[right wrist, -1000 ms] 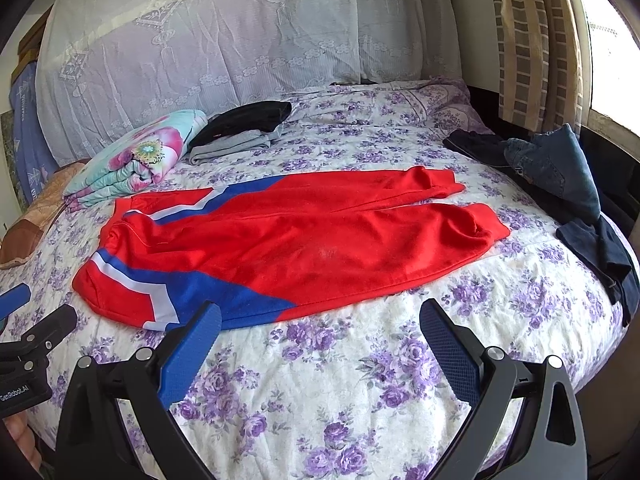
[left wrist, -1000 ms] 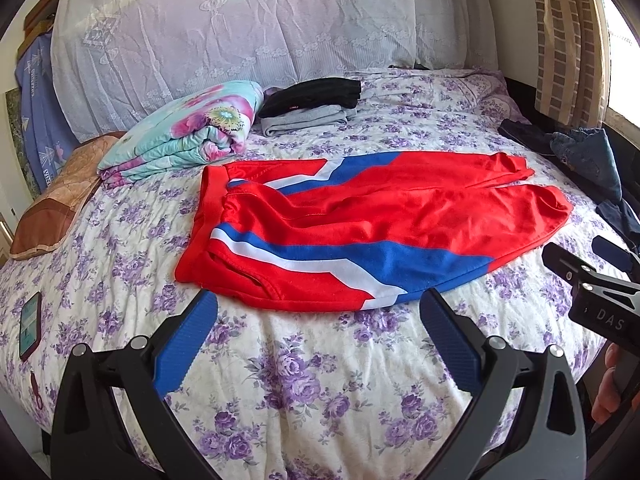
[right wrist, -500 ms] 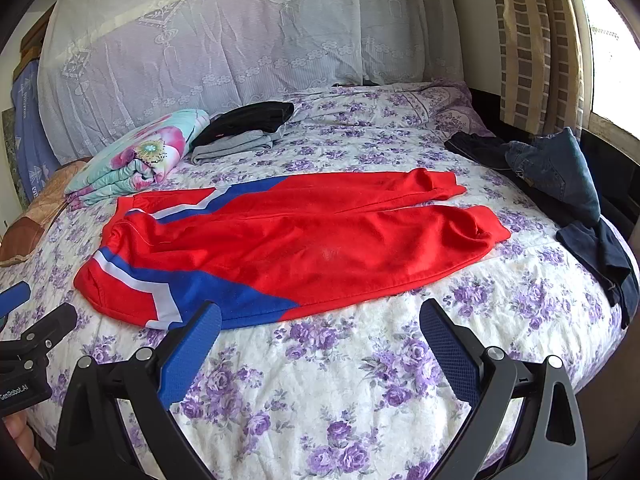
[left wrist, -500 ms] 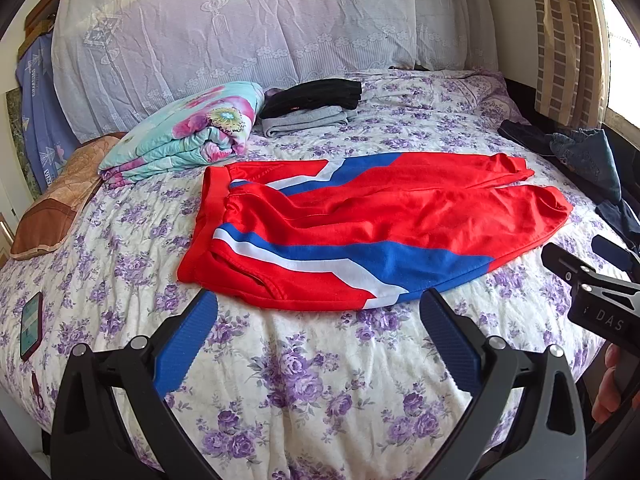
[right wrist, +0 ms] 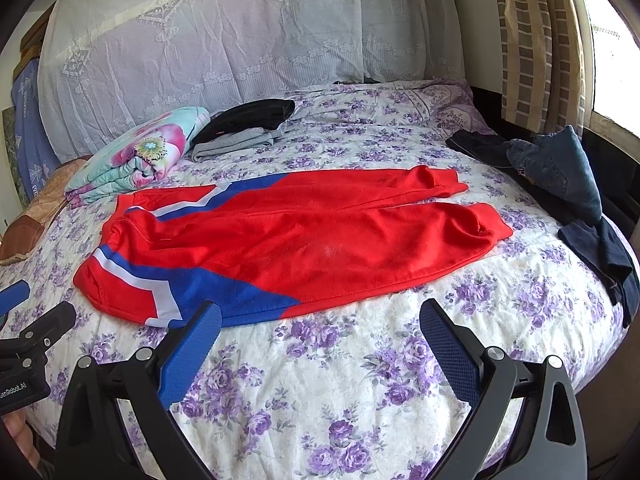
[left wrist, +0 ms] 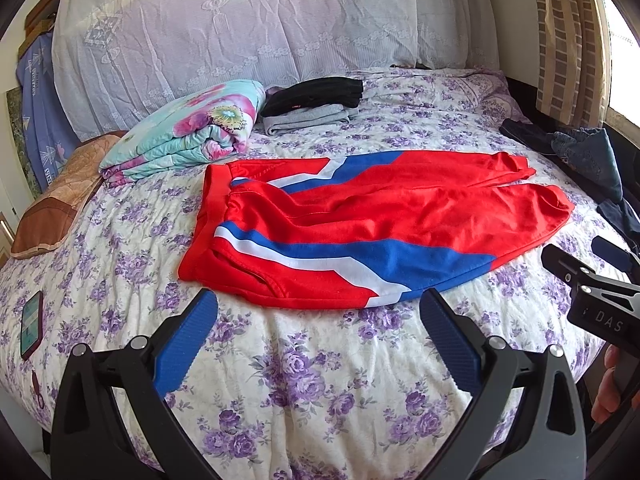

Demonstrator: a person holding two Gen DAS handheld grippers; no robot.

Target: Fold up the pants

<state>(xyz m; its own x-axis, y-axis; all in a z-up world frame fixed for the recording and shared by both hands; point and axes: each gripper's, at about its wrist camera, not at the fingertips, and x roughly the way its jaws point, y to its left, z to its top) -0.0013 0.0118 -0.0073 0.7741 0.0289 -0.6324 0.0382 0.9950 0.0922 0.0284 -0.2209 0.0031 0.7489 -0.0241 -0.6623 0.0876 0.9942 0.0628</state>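
Observation:
Red pants (left wrist: 372,224) (right wrist: 304,236) with blue and white side stripes lie spread flat on the flowered bed, waistband to the left, leg cuffs to the right. My left gripper (left wrist: 318,312) hovers open just short of the pants' near edge by the striped hip. Nothing sits between its blue pads. My right gripper (right wrist: 320,324) also stands open and empty, near the front edge of the near leg. Each gripper shows at the edge of the other's view.
A folded floral quilt (left wrist: 188,132) and stacked black and grey clothes (left wrist: 312,104) lie at the back left. Jeans and dark garments (right wrist: 560,168) pile at the bed's right edge. A phone (left wrist: 31,324) rests at the left, a brown pillow (left wrist: 60,196) behind it.
Both views have shifted slightly, with the pants sitting a little higher in frame. Both grippers stay open; the pants have not moved.

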